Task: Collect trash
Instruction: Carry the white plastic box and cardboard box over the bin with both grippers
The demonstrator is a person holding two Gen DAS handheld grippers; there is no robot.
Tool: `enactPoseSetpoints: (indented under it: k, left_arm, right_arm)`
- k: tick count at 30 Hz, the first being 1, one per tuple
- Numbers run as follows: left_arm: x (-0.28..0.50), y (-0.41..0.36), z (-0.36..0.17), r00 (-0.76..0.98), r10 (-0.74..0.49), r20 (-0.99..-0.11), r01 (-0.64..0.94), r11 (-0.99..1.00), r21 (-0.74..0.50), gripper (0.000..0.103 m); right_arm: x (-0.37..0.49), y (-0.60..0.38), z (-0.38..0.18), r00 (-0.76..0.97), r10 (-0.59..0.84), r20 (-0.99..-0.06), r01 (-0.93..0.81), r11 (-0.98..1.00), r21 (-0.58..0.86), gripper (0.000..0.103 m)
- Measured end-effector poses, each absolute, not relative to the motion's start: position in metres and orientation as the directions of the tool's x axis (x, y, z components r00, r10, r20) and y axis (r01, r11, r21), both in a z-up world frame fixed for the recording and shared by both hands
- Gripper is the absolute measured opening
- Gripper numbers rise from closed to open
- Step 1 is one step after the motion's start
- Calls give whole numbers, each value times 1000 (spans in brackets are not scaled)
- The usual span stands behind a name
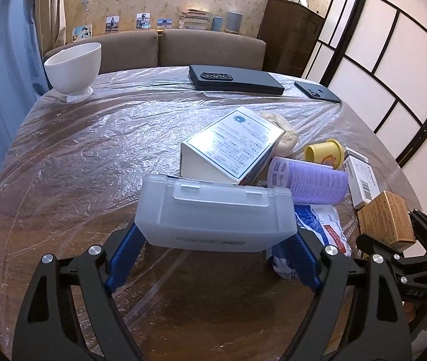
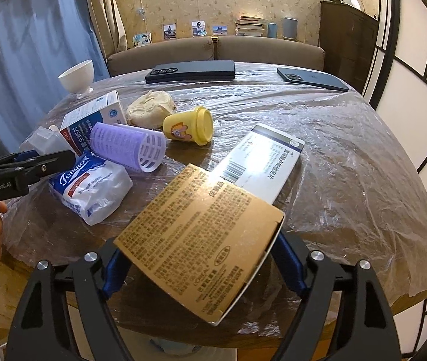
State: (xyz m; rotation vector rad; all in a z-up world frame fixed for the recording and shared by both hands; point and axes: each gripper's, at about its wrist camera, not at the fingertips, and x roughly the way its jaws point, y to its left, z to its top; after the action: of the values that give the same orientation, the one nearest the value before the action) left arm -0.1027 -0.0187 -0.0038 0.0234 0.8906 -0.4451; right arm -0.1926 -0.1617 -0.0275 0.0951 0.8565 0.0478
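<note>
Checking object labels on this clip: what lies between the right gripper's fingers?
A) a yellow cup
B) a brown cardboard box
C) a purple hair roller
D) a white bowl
B: in the right wrist view the brown cardboard box spans the gap of the right gripper, between its blue fingers.

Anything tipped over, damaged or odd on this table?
Yes: the yellow cup and purple hair roller lie on their sides, and the blue-and-white box sits tilted against the clutter. Nothing looks spilled or broken.
</note>
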Motion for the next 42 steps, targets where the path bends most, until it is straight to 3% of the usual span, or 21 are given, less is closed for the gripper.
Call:
enactPoseSetpoints:
  k: [11,25,42]
  left_arm:
    - [-113,-4,5,551,-394,-736,327,913,-243,86]
    - [-147,11,16,580,-322,-748,275,942,-192,86]
    - [-188,7,20,573,-322,-754,289,940,-182,86]
  right_arm:
    - [-198,-167,-18,664,96,-741,2,992,130,80]
    - [-212,-183,-12,654,146,-742,24,977,214,80]
    - [-229,-171,-8,633,195,-749,-35,974,224,80]
